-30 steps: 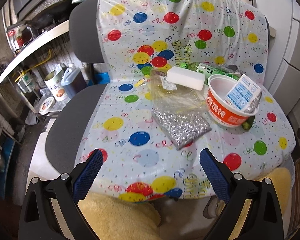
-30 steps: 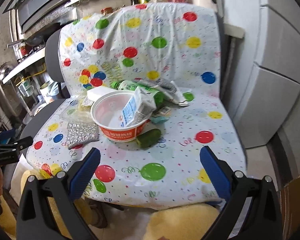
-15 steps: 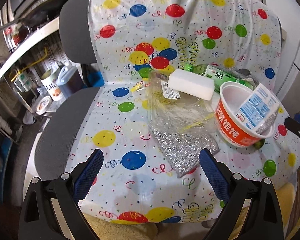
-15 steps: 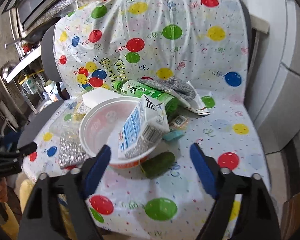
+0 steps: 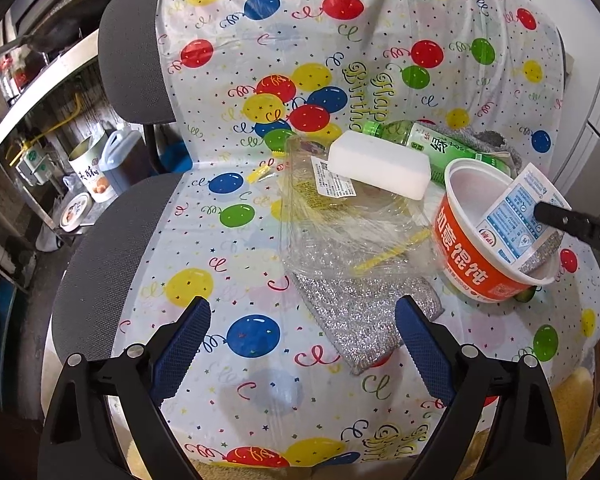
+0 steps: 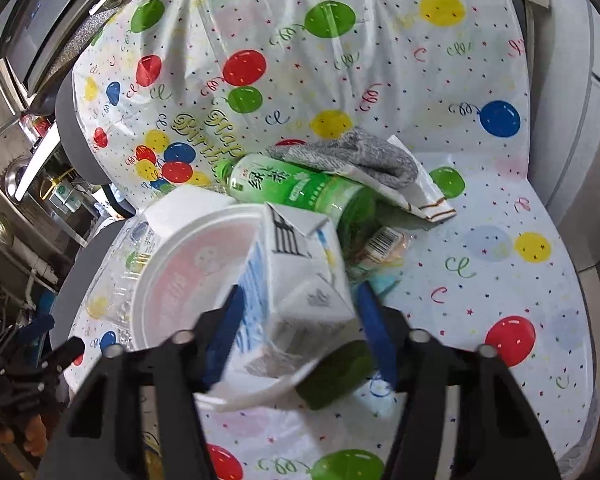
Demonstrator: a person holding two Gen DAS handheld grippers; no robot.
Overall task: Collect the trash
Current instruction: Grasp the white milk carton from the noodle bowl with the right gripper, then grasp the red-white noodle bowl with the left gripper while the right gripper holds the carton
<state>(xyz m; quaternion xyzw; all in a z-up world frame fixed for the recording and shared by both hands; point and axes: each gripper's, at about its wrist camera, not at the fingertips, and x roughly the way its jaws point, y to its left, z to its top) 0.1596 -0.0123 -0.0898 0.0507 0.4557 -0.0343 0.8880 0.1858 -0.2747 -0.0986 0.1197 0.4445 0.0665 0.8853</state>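
Observation:
Trash lies on a chair seat under a balloon-print cover [image 5: 252, 264]. An orange and white noodle bowl [image 5: 468, 264] [image 6: 180, 280] holds a blue and white milk carton [image 5: 516, 216] [image 6: 296, 280]. My right gripper [image 6: 298, 332] is closing around the carton, with its pads close to both sides and a thin gap on the right. One black finger [image 5: 580, 226] of it shows over the carton. My left gripper [image 5: 300, 344] hangs open over the seat's front, holding nothing. Ahead of it lie a silver glitter pouch [image 5: 364, 320], a clear plastic tray [image 5: 348, 224] and a white block [image 5: 380, 164].
A green tea bottle [image 6: 292, 188], a grey cloth [image 6: 360, 156], a barcoded wrapper [image 6: 384, 240] and a dark green lump [image 6: 336, 372] lie near the bowl. A tin [image 5: 92, 176] and jug [image 5: 120, 156] stand on the floor at left. Grey cabinets [image 6: 596, 160] rise at right.
My right gripper came down and forward to the bowl, and its jaws narrowed around the milk carton. My left gripper edged forward over the seat and stayed open.

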